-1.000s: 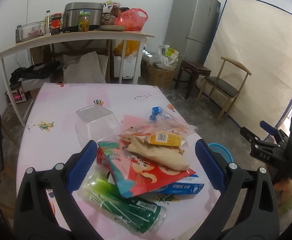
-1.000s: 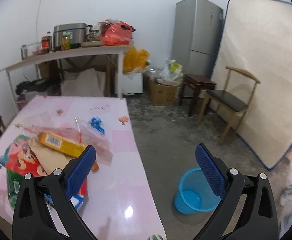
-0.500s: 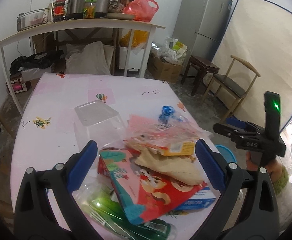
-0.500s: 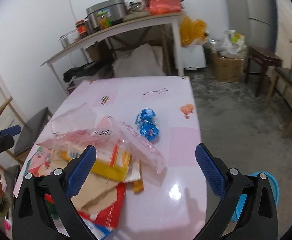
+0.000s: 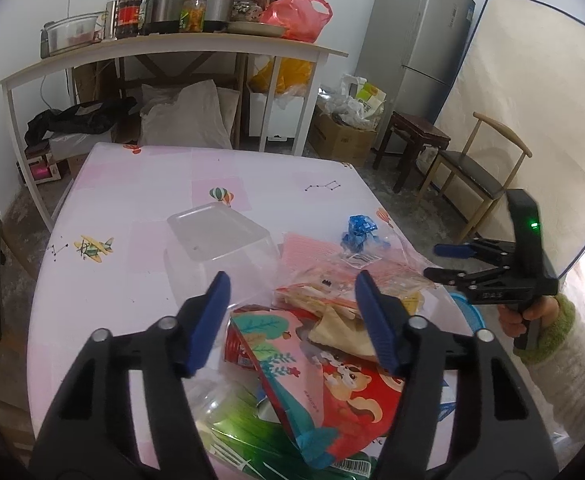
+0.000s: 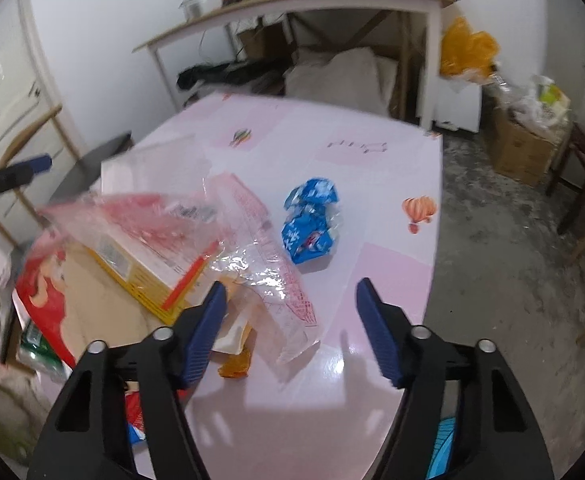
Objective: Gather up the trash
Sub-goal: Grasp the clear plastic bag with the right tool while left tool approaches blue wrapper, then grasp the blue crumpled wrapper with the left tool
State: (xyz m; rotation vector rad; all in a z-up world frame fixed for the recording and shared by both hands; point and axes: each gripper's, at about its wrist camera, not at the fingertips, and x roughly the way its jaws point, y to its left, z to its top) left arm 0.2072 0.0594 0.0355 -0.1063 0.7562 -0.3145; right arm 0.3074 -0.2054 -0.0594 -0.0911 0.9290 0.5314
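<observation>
The heap of wrappers and packets is sitting at the near end of the pink patterned bench (image 5: 140, 184): a red snack bag printed with a squirrel (image 5: 356, 396), a green plastic packet (image 5: 244, 440) poking out beneath it, a tan paper bag (image 5: 340, 332), and a clear plastic bag (image 6: 252, 248) draped over a yellow carton (image 6: 140, 272). A crumpled blue foil wrapper (image 6: 310, 220) is lying apart from the heap, out on bare bench. Just beside the pile, a clear plastic tub (image 5: 216, 236) is standing upside down.

The left tool (image 5: 292, 320) is hovering over the snack bag with its blue pads closing in, and they are not pressing anything, so it is gripping nothing. The right tool (image 6: 290, 330) is coming in over the clear bag's loose corner, jaws also closing, the film lying under the gap and neither pad on it (a little blurred on that side). A hand in a green cuff (image 5: 528, 316) is holding that right tool at the bench's edge.

Down on the concrete floor a blue plastic bin (image 5: 468, 308) is peeking out past the bench edge.
</observation>
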